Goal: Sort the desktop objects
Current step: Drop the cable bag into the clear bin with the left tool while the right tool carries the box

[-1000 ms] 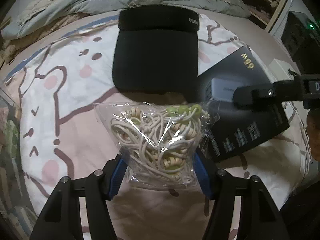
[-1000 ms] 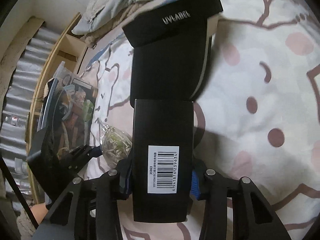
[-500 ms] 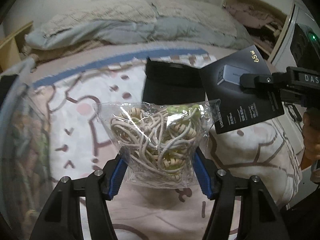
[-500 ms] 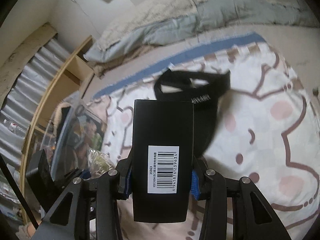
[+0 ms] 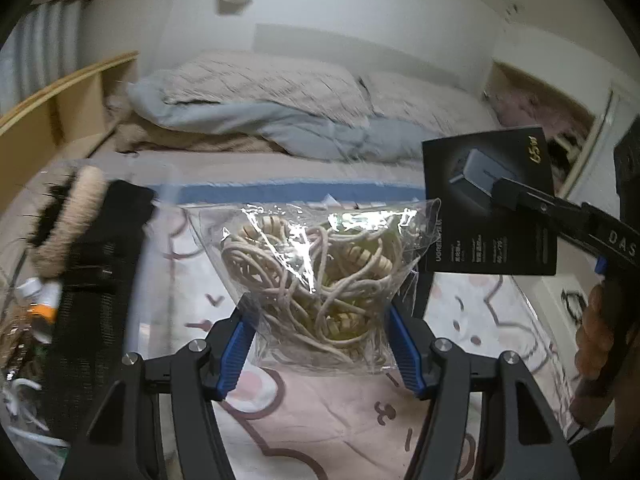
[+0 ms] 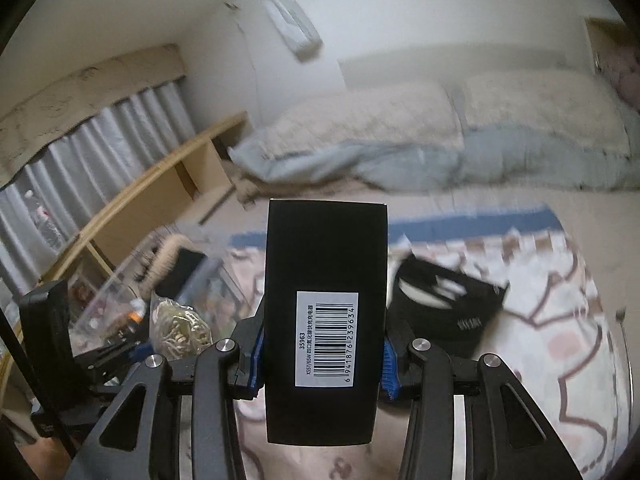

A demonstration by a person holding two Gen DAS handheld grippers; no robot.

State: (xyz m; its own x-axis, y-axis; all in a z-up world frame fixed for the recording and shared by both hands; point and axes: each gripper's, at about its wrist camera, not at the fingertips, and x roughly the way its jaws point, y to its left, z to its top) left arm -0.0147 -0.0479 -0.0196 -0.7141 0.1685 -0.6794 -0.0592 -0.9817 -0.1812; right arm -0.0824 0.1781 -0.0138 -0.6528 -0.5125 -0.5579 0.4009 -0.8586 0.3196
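Observation:
My left gripper is shut on a clear plastic bag of beige cords and holds it in the air above the bed. My right gripper is shut on a black charger box with a barcode label, also lifted. The box also shows in the left wrist view at the right. The bag also shows in the right wrist view at the lower left. A black visor cap lies on the patterned sheet to the right of the box.
A clear storage bin with a brush, bottles and clutter stands at the left; it also shows in the right wrist view. Pillows and a blue-grey quilt lie at the bed's head. A wooden shelf runs along the left.
Both grippers have risen and tilted up with their loads. The views now show the wall and pillows. The storage bin has come into view at the left.

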